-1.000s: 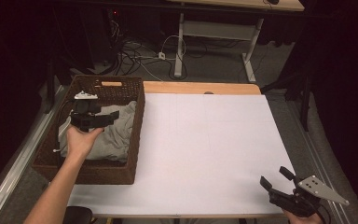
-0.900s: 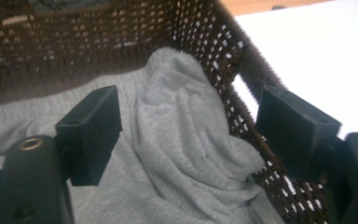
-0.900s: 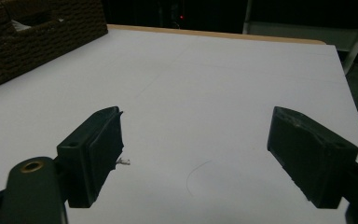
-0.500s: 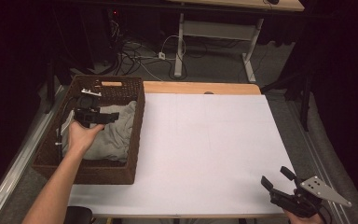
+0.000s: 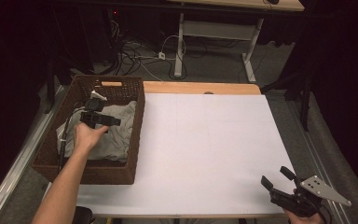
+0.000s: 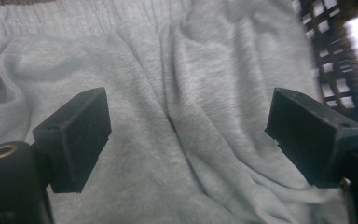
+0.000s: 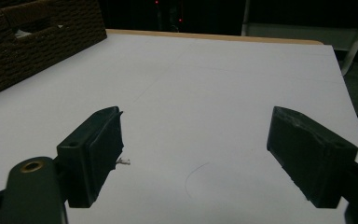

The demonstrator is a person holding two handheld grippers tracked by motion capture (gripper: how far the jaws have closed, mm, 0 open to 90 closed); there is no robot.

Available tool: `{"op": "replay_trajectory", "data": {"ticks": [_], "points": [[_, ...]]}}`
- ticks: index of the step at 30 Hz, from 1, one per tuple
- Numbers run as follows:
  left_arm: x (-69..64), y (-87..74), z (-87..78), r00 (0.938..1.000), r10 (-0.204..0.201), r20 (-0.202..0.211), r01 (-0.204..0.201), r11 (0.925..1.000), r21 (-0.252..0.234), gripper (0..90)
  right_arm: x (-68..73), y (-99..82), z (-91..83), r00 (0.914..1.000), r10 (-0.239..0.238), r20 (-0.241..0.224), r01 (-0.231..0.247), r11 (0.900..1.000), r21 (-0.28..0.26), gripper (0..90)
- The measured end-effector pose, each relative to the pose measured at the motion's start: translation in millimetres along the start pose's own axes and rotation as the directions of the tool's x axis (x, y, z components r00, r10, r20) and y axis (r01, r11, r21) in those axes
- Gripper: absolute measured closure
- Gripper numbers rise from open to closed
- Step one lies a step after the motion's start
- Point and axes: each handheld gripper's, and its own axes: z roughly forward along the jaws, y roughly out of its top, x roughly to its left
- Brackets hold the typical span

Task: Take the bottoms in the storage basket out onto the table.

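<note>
Grey crumpled fleece cloth (image 5: 114, 133) lies inside the dark brown woven wicker basket (image 5: 137, 135), which stands at about nine o'clock on the white-topped table (image 5: 209, 149), its near wall close to the table's front edge. Over that cloth hovers the left tool (image 5: 103, 120), held in the person's left hand (image 5: 88, 137), whose bare forearm comes in from seven o'clock; in the high view the tool points toward one o'clock across the basket's middle. Its jaws have just been opening and now stand wide apart: in the left gripper view the cloth (image 6: 186, 116) spreads in soft folds between and beyond the two black pads (image 6: 77, 137), which do not press on it, and a strip of basket weave (image 6: 335, 70) shows at two o'clock. A small white object at the basket's far end, near its handle slot, is too small to identify. Right tool (image 5: 279, 184) rests at five o'clock near the table's front corner, its jaws spread open over bare white table (image 7: 223, 93) with nothing between them, the basket (image 7: 32, 42) well apart at ten o'clock in the right gripper view.
</note>
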Motion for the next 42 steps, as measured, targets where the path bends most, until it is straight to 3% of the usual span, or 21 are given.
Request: {"op": "replay_trajectory", "data": {"ticks": [1, 2, 3, 4, 5, 6, 7, 9, 11, 13, 16, 19, 25, 33, 42], "points": [[0.0, 0.0, 0.0, 1.0, 0.0, 0.0, 0.0, 1.0, 0.0, 13.1, 0.0, 0.0, 0.0, 1.0, 0.0, 0.0, 0.0, 1.0, 0.0, 18.9], [-1.0, 2.4, 4.7, 0.9994, 0.016, -0.031, -0.015, 0.9995, 0.026, 13.1, 0.1, -0.1, -1.0, 1.0, 0.001, 0.0, -0.001, 1.0, -0.003, 18.9], [-1.0, 2.4, 4.7, 0.9994, 0.016, -0.031, -0.015, 0.9995, 0.026, 13.1, 0.1, -0.1, -1.0, 1.0, 0.001, 0.0, -0.001, 1.0, -0.003, 18.9], [0.6, 3.1, 7.8, 0.9971, 0.033, -0.068, -0.03, 0.9985, 0.046, 13.1, -0.9, -0.1, -1.3, 1.0, 0.005, -0.001, -0.005, 1.0, -0.008, 18.9], [0.6, 3.1, 7.8, 0.9971, 0.033, -0.068, -0.03, 0.9985, 0.046, 13.1, -1.6, -0.1, -1.4, 0.9998, 0.018, -0.005, -0.018, 0.9998, -0.012, 18.9], [5.1, 2.5, 10.7, 0.9905, 0.071, -0.118, -0.061, 0.9948, 0.082, 13.1, -2.5, -0.2, -1.4, 0.9997, 0.023, -0.006, -0.023, 0.9997, -0.012, 18.9], [8.7, 1.7, 12.0, 0.9858, 0.083, -0.146, -0.068, 0.9919, 0.107, 13.1, -3.2, -0.4, -1.3, 0.9996, 0.026, -0.008, -0.026, 0.9996, -0.011, 18.9], [13.1, 0.6, 13.1, 0.9831, 0.087, -0.162, -0.066, 0.9894, 0.129, 13.1, -3.7, -0.5, -1.4, 0.9996, 0.026, -0.009, -0.026, 0.9996, -0.011, 18.9], [22.5, -1.4, 15.2, 0.9862, 0.055, -0.156, -0.029, 0.986, 0.164, 5.8, -4.3, -0.6, -2.6, 0.9996, 0.027, -0.008, -0.027, 0.9995, -0.017, 18.9], [27.5, -3.8, 17.0, 0.9899, 0.041, -0.136, -0.016, 0.9839, 0.178, 5.3, -4.1, -0.7, -2.8, 0.9996, 0.027, -0.009, -0.027, 0.9995, -0.018, 19.0], [29.5, -5.3, 21.4, 0.99, 0.035, -0.136, -0.009, 0.9816, 0.191, 2.6, -3.7, -0.7, -2.1, 0.9997, 0.022, -0.01, -0.022, 0.9997, -0.014, 19.2], [36.1, -8.3, 29.4, 0.9923, -0.013, -0.123, 0.038, 0.9777, 0.207, 0.0, -3.3, -0.8, -2.2, 0.9998, 0.017, -0.011, -0.017, 0.9997, -0.014, 19.5], [34.8, -11.7, 35.8, 0.9965, -0.03, -0.079, 0.047, 0.9741, 0.221, 0.0, -1.8, -1.0, -1.3, 0.9999, -0.007, -0.014, 0.007, 0.9999, -0.013, 21.1], [32.5, -16.8, 36.0, 0.9966, -0.034, -0.075, 0.048, 0.9806, 0.19, 0.8, -0.7, -1.0, -1.0, 0.9995, -0.019, -0.023, 0.019, 0.9998, -0.01, 21.2], [29.7, -20.6, 33.4, 0.9951, -0.041, -0.09, 0.056, 0.9847, 0.165, 7.7, 1.3, -1.2, 1.8, 0.9986, -0.041, -0.034, 0.041, 0.9992, 0.004, 21.3]]}}
